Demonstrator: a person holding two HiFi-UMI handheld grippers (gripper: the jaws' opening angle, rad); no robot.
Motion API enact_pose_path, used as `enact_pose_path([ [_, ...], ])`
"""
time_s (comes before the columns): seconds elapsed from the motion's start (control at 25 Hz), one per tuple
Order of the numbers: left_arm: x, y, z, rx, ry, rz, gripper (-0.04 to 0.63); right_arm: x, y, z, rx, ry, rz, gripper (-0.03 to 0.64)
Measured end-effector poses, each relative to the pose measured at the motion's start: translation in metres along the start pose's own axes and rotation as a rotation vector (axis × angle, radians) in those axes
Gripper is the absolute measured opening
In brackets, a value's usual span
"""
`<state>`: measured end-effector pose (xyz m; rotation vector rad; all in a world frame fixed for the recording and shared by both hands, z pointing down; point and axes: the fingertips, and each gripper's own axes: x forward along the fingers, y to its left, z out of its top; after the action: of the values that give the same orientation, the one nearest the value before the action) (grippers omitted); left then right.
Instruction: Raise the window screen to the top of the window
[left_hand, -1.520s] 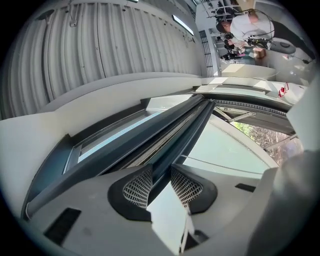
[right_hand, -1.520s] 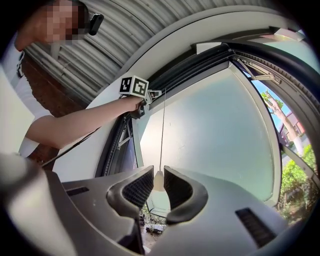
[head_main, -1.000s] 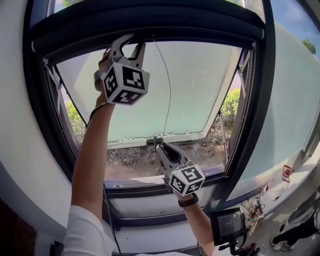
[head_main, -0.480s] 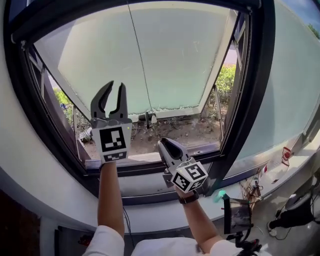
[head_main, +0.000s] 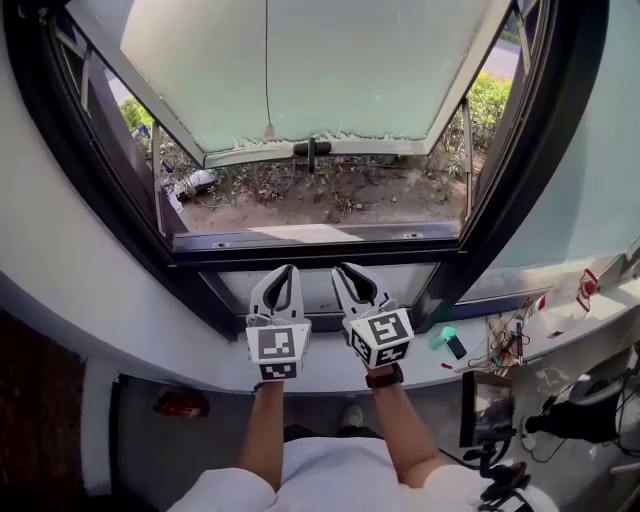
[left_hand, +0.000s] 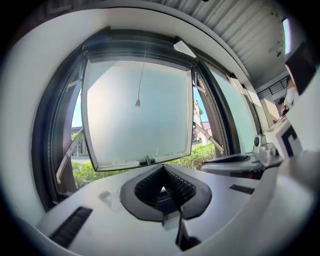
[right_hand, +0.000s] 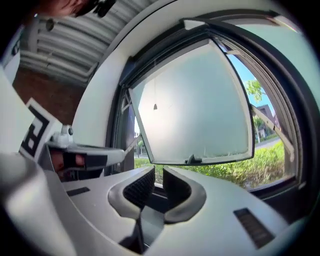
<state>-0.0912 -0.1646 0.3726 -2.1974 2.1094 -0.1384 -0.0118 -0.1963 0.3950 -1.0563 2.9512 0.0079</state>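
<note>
On the left gripper (head_main: 283, 272) the jaws had just closed together on nothing; on the right gripper (head_main: 350, 272) they stood slightly apart, empty. Both grippers hung side by side below the bottom edge of the window frame (head_main: 300, 243). The window screen (left_hand: 137, 49) sat rolled along its top edge.

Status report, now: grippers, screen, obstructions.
Left gripper shut, empty; right gripper open, empty; both held low. Window screen looks rolled up at the top, pull cord hanging free. Nothing in the way.

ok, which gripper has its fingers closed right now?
The left gripper: its fingers meet at the tips, with nothing between them. The right gripper has its fingers apart.
</note>
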Motion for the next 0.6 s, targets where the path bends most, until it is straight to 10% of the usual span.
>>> enact_pose_path([
  [0.12,-0.028,-0.001,-0.009,-0.010,-0.003,-0.012,0.000,-0.009,0.028,-0.013,-0.138,0.058,-0.024,0.002],
  [0.6,-0.196,0.048,-0.067,-0.091,-0.006,-0.006,0.000,-0.081,0.188,-0.043,0.019,0.061,-0.117,0.002],
])
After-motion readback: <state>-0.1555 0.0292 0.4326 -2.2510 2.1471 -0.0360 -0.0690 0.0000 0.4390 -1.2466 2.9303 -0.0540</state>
